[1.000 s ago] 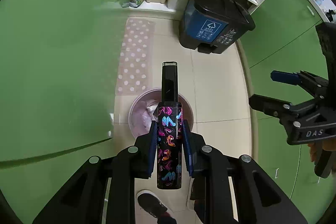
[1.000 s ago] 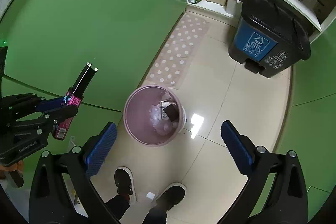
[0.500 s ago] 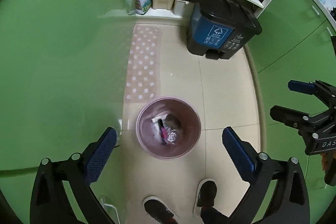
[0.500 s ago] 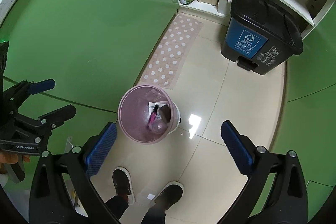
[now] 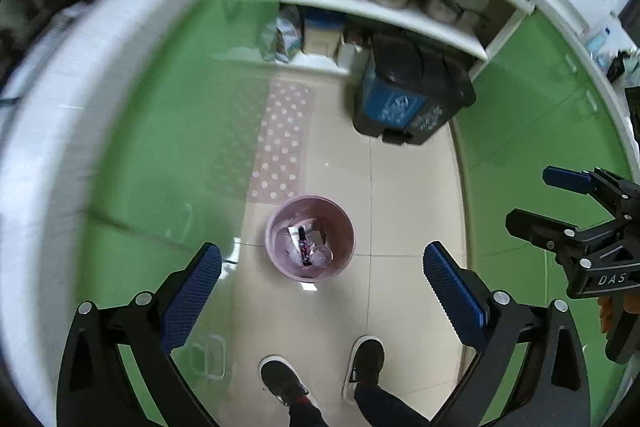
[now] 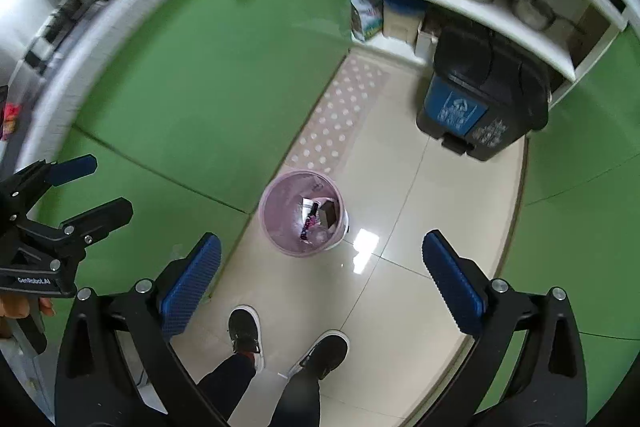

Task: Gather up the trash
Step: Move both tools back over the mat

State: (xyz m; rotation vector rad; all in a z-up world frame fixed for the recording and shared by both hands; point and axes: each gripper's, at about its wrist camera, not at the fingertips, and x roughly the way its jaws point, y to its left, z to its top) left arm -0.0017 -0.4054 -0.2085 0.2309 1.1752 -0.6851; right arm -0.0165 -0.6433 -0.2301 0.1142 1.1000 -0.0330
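Both pairs of blue-padded fingers stand wide apart with nothing between them. The left gripper [image 5: 322,281] looks steeply down at the floor, and its fingers [image 5: 192,297] frame the small round pink plastic waste basket [image 5: 310,237] without being near it. The right gripper [image 6: 320,281] is just as empty, pads [image 6: 454,287] splayed — the left wrist view shows it off to the side, also gaping.

Inside the basket lies the trash: a slim black box printed with pink and blue shoe shapes [image 5: 305,247], leaning among a crumpled clear wrapper, a white scrap and a dark brown piece. From the right wrist view the same patterned box [image 6: 309,225] rests against the basket's inner wall, wholly below the rim.

Outward from there: pale glossy floor tiles, the person's two black shoes [image 5: 320,373] just short of the basket, a pink dotted floor mat [image 5: 282,143] beyond it, and a black-and-blue pedal bin [image 5: 412,95] by the white open shelves holding pots and a basin. Green cabinet fronts curve round both sides.

Judging by this, the box's disposal looks finished. No loose rubbish shows on the floor; whether more waits on the blurred countertops cannot be told, so any remaining collecting would have to start there.
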